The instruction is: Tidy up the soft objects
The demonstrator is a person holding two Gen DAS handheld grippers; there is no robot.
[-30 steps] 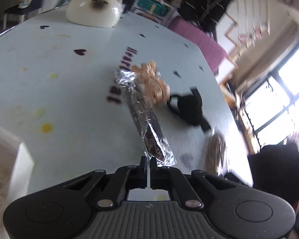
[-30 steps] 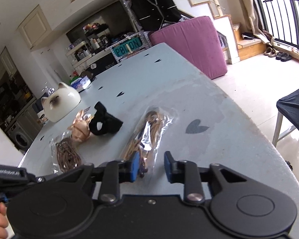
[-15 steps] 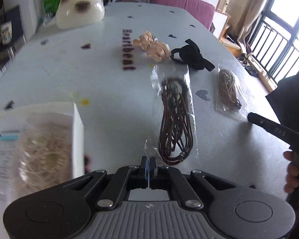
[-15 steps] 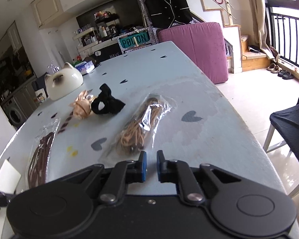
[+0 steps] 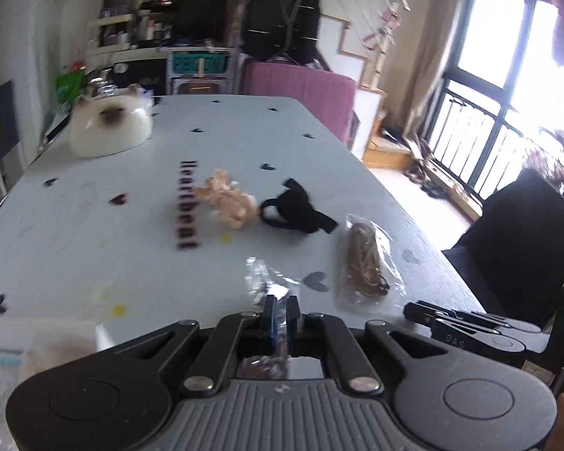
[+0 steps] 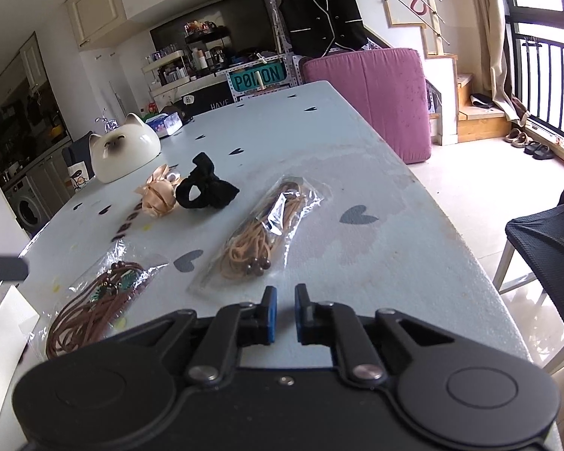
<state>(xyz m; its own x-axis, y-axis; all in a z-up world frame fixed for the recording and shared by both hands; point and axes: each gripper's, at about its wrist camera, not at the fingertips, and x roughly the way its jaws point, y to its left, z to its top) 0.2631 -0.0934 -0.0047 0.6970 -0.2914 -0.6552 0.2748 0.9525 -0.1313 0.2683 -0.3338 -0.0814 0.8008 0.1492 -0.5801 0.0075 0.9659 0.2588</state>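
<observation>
2 tools over 1 pale counter (image 6: 413, 248) printed with dark hearts. Far left, near edge: white box (image 5: 3, 360), blurred, holding a pale bagged bundle. Back left: cat-faced white dish (image 6: 124, 148). Left tool (image 5: 280, 317) has its pads pinched together on the clear bag of dark brown cords (image 6: 94, 304); the bag runs from its tips across the counter's left front. Mid-counter: peach satin scrunchie (image 6: 157, 195) touching black scrunchie (image 6: 206, 188), both loose on the surface. Just right of them: bag of tan cords (image 6: 263, 236) lying flat, beside a grey heart. Right tool (image 6: 284, 314) hangs just short of that bag's near end, pads nearly together with only a narrow slit, nothing between them. Room: kitchen shelves behind, purple cushion (image 6: 372, 94) at the far right edge, black chair (image 6: 545, 255), barred window on the right.
</observation>
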